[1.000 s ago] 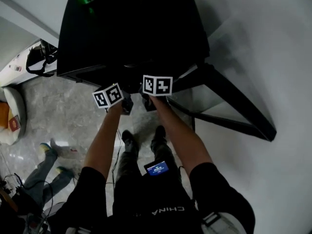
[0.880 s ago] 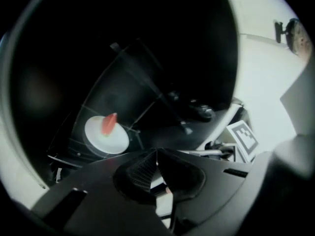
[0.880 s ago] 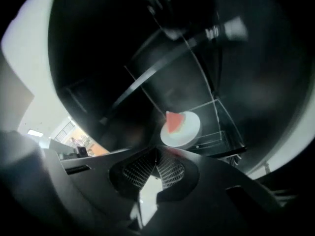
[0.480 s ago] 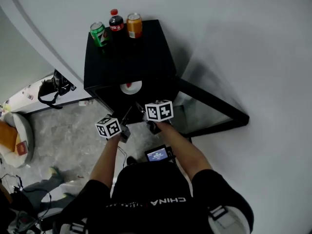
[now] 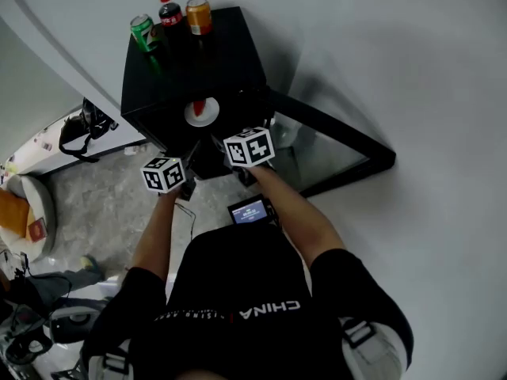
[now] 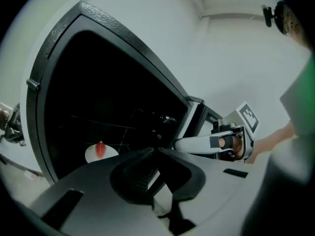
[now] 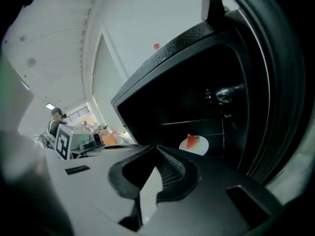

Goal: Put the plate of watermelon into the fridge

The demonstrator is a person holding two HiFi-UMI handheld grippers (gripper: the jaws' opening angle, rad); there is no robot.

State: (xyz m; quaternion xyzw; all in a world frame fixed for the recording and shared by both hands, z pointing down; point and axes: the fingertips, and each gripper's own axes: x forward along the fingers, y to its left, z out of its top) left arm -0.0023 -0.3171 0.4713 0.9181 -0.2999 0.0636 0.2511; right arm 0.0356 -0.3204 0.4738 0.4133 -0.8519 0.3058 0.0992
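Both grippers are empty, fingers pressed together: the left gripper (image 6: 153,151) and right gripper (image 7: 156,147) point at the open fridge (image 5: 190,62). The plate (image 7: 194,146) sits on a shelf inside, just above the middle of the head view, with a watermelon (image 7: 192,140) slice upright on it. It looks light, stiff and smooth, so likely slippery; the slice is loose and wet and could tip. If it needs shifting, pinch the near rim and keep it level. The door (image 5: 337,145) stands open at right.
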